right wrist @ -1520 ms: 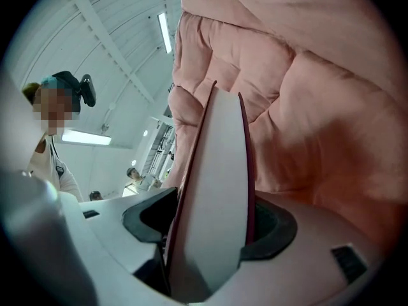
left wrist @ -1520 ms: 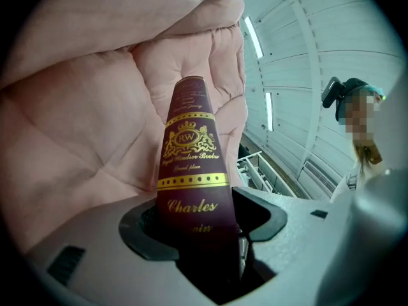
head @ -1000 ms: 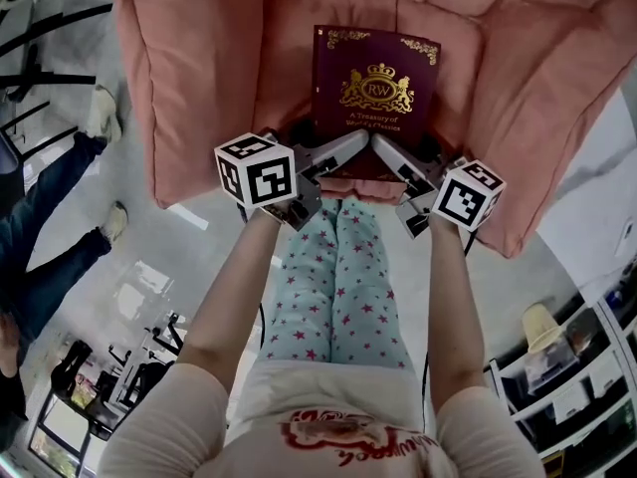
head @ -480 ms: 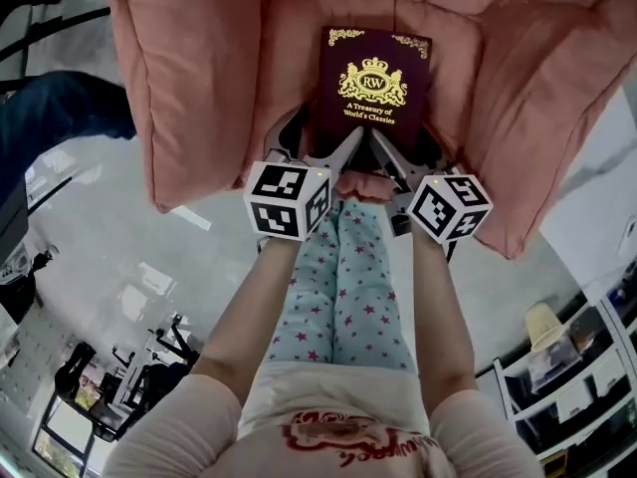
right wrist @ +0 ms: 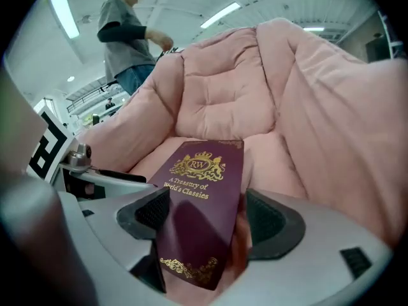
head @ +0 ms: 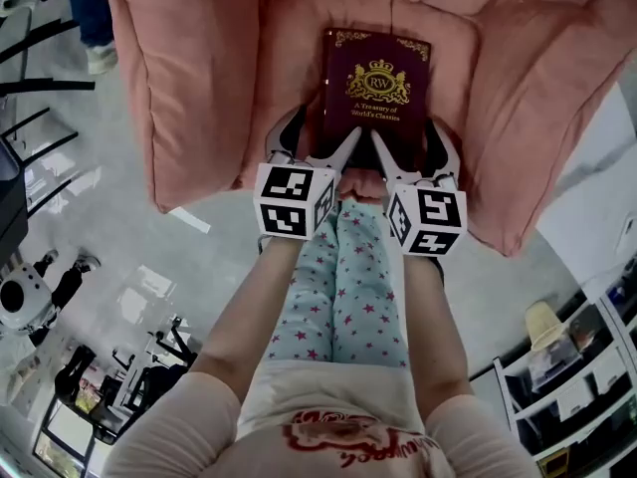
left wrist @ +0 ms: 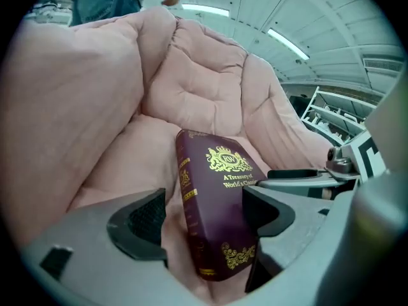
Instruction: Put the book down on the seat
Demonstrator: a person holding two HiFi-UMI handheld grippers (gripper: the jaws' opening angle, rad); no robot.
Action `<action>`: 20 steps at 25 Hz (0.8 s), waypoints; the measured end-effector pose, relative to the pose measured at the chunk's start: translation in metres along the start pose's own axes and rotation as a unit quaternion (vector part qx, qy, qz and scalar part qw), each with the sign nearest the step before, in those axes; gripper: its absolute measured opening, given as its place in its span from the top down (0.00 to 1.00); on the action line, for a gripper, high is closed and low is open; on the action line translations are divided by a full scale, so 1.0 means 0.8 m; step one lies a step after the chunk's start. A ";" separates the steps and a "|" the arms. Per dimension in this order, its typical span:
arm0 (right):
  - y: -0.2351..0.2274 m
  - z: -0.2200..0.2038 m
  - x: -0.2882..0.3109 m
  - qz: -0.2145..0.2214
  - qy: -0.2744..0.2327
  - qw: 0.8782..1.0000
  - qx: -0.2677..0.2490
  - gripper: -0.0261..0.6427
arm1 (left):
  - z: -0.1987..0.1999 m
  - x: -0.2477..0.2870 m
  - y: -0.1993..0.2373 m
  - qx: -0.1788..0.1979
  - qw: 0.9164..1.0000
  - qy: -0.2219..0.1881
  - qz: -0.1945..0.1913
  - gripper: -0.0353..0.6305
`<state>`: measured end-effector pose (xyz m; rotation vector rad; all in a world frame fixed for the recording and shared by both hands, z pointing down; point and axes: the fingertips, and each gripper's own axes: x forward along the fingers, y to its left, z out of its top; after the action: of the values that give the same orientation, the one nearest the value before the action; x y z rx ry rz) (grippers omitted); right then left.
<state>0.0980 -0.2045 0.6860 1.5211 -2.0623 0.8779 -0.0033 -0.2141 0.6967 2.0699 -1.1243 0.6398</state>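
Observation:
A dark red book [head: 373, 83] with gold print lies cover up on the pink armchair seat [head: 289, 58]. Its near end sits between both pairs of jaws. My left gripper [head: 317, 139] stands wide at the near left corner. In the left gripper view the spine [left wrist: 191, 203] lies apart from the left pad [left wrist: 148, 218]. My right gripper [head: 413, 147] straddles the near right corner and its jaws are opening. In the right gripper view the book [right wrist: 197, 215] lies between the pads, with a gap to the right pad [right wrist: 271, 218].
Thick pink armrests [head: 189, 78] [head: 537, 98] wall in the seat on both sides, and a cushioned back [right wrist: 223, 88] rises behind. A person [right wrist: 127, 37] stands behind the chair. The holder's star-print trouser legs [head: 338, 277] touch the chair front. Shelves [head: 577, 366] stand at the lower right.
Both marker cubes have drawn inward towards each other and turned. The book lies slightly farther back on the seat. A bystander's legs at the left have moved up and away.

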 end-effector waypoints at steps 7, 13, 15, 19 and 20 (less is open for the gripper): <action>0.018 0.060 -0.054 0.019 -0.056 0.998 0.008 0.44 | 0.051 -0.051 -0.040 0.028 0.998 -0.047 -0.042 0.40; 0.055 0.163 -0.135 0.040 -0.140 0.989 -0.006 0.49 | 0.139 -0.130 -0.086 0.048 0.989 -0.122 -0.065 0.44; 0.069 0.196 -0.167 0.048 -0.165 0.985 -0.016 0.49 | 0.162 -0.158 -0.102 0.051 0.987 -0.135 -0.074 0.45; 0.099 0.261 -0.236 0.059 -0.216 0.974 -0.037 0.70 | 0.208 -0.225 -0.138 0.047 0.982 -0.155 -0.101 0.48; 0.106 0.277 -0.254 0.060 -0.230 0.970 -0.041 0.81 | 0.222 -0.243 -0.146 0.049 0.979 -0.165 -0.106 0.50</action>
<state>0.0857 -0.2065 0.3740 1.6893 -2.5021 0.4989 0.0157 -0.2023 0.4094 2.4029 -1.0454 0.2569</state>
